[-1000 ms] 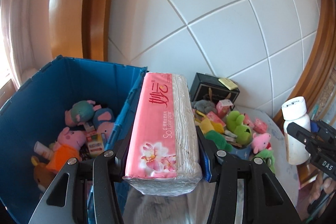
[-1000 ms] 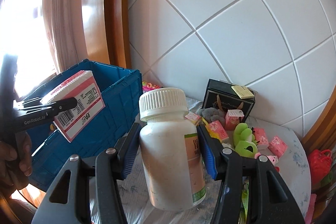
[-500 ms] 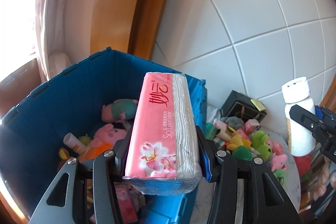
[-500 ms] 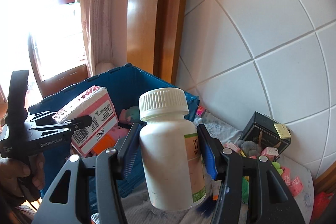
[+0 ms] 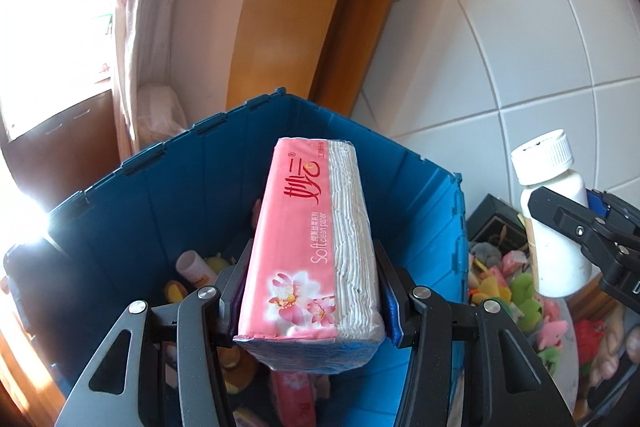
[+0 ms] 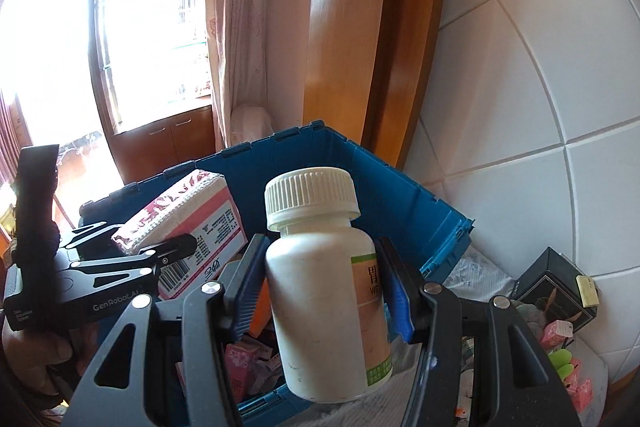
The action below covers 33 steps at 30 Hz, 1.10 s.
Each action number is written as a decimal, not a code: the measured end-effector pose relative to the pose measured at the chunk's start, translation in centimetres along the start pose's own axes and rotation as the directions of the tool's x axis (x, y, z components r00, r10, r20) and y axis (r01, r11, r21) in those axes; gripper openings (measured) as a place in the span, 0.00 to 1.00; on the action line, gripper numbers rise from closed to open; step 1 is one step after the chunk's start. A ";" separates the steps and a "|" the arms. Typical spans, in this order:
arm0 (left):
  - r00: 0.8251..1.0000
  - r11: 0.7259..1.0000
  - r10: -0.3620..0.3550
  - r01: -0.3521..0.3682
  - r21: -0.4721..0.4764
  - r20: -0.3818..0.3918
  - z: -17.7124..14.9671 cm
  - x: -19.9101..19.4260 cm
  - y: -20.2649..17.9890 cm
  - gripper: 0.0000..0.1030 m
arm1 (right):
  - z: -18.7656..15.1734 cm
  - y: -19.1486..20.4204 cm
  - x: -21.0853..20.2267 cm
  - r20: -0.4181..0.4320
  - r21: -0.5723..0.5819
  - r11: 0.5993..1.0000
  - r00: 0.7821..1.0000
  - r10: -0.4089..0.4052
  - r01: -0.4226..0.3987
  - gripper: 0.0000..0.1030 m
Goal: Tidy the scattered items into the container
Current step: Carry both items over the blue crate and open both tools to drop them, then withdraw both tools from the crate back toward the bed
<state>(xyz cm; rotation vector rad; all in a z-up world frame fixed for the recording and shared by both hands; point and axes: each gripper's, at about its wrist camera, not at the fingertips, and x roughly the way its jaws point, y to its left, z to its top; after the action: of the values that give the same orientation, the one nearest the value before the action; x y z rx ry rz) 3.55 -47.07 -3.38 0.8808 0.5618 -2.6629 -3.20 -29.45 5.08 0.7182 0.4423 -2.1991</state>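
My left gripper is shut on a pink tissue pack and holds it above the open blue crate. Small toys and a tube lie at the crate's bottom. My right gripper is shut on a white pill bottle, upright, over the crate's near right corner. In the right wrist view the left gripper with the tissue pack hangs over the crate's left side. The left wrist view shows the bottle at the right.
Beside the crate on the right, a table holds several plush toys, small pink packs and a black box. A white tiled wall rises behind. A wooden frame, curtain and bright window stand to the left.
Both grippers have swung left from the table's toy pile to above the blue crate, each carrying its item. The crate's inside now fills the lower part of both views.
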 end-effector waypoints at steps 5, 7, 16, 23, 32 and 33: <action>1.000 1.000 0.012 -0.012 -0.018 0.005 0.2 0.1 1.5 0.49 | 0.4 0.7 1.8 -0.034 0.005 1.000 0.999 0.009 -0.009 0.51; 1.000 1.000 0.016 -0.016 -0.023 0.005 0.3 0.2 1.8 0.49 | 0.6 1.0 2.1 -0.041 0.000 1.000 0.999 0.010 -0.010 0.51; 1.000 0.998 -0.008 0.009 -0.064 0.004 0.7 0.4 3.3 0.77 | 1.2 1.3 2.8 -0.048 -0.006 0.999 0.998 0.037 -0.038 0.52; 0.998 0.996 -0.015 0.020 -0.088 0.058 1.2 -0.9 3.7 0.99 | 1.2 1.5 3.1 -0.032 -0.023 1.000 0.999 0.018 -0.019 1.00; 0.999 0.996 -0.008 0.013 -0.093 0.049 0.5 -1.4 3.3 0.99 | 0.2 1.2 1.9 -0.023 -0.017 1.000 1.000 0.000 -0.001 1.00; 0.999 0.996 -0.010 0.014 -0.090 0.049 0.4 -1.5 3.1 0.99 | 0.2 1.0 1.7 -0.020 -0.013 1.000 1.000 -0.004 0.004 1.00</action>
<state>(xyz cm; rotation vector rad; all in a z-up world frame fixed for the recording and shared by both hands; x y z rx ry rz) 5.73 -49.82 -3.00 0.7878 0.6715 -2.6387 -3.41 -31.19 4.05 0.7334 0.4686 -2.1923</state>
